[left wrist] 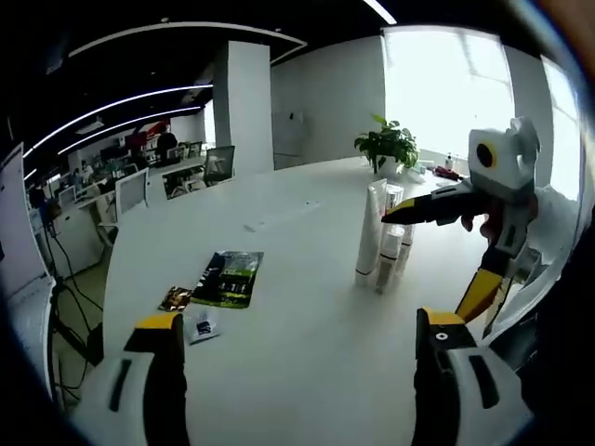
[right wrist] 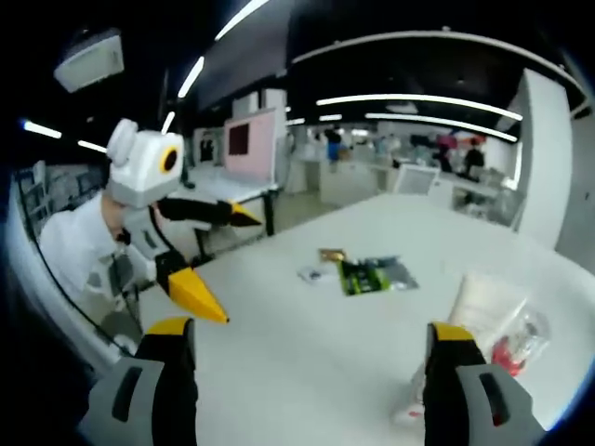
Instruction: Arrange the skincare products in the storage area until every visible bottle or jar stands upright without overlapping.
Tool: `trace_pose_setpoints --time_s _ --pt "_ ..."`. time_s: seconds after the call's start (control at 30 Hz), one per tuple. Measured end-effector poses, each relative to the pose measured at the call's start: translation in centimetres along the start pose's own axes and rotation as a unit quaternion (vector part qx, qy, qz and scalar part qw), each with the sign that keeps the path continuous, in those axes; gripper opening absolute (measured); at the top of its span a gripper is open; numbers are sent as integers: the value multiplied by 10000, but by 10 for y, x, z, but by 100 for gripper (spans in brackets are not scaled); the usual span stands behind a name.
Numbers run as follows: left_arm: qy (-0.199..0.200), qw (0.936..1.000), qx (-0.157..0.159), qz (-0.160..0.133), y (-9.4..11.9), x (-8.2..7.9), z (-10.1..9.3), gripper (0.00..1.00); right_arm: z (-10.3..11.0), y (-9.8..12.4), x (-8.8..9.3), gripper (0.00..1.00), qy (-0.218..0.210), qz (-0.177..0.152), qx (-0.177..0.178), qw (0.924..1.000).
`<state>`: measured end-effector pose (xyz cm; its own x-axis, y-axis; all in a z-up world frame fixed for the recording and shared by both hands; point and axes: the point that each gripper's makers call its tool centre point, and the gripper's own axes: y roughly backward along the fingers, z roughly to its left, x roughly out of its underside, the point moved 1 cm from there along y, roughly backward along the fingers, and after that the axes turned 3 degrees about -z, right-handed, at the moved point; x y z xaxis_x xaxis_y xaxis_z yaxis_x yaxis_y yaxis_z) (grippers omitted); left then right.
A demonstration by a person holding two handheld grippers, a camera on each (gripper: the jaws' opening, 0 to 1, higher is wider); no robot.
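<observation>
A long white table (left wrist: 307, 307) ran through an open office with ceiling light strips. Right of centre in the left gripper view, white skincare tubes (left wrist: 381, 243) stood upright, clustered. A green packet (left wrist: 228, 277) lay lower left. The left gripper (left wrist: 302, 372) and the right gripper (right wrist: 311, 372) both hovered with jaws apart, holding nothing.
</observation>
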<state>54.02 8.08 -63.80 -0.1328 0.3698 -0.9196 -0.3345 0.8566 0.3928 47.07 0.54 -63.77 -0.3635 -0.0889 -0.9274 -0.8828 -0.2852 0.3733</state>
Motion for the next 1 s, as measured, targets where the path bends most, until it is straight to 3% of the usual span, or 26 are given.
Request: trace_pose_setpoints --time_s 0.23,0.47,0.67,0.77,1.0 --pt "-6 10000 -25 31 -5 0 7 99 1 -7 3 100 75 62 -102 9999" --pt "45 9999 -69 103 -7 4 16 99 -1 -20 -16 100 301 -141 -233 9992" --pt "89 9998 -141 62 -4 3 23 99 -4 -29 -25 100 468 52 -310 9984" --pt "149 9997 -199 67 -2 4 29 99 -10 -33 -34 100 630 96 -331 9974" --pt "253 9993 -270 71 2 6 37 99 -22 -49 -70 100 863 -154 -420 9953"
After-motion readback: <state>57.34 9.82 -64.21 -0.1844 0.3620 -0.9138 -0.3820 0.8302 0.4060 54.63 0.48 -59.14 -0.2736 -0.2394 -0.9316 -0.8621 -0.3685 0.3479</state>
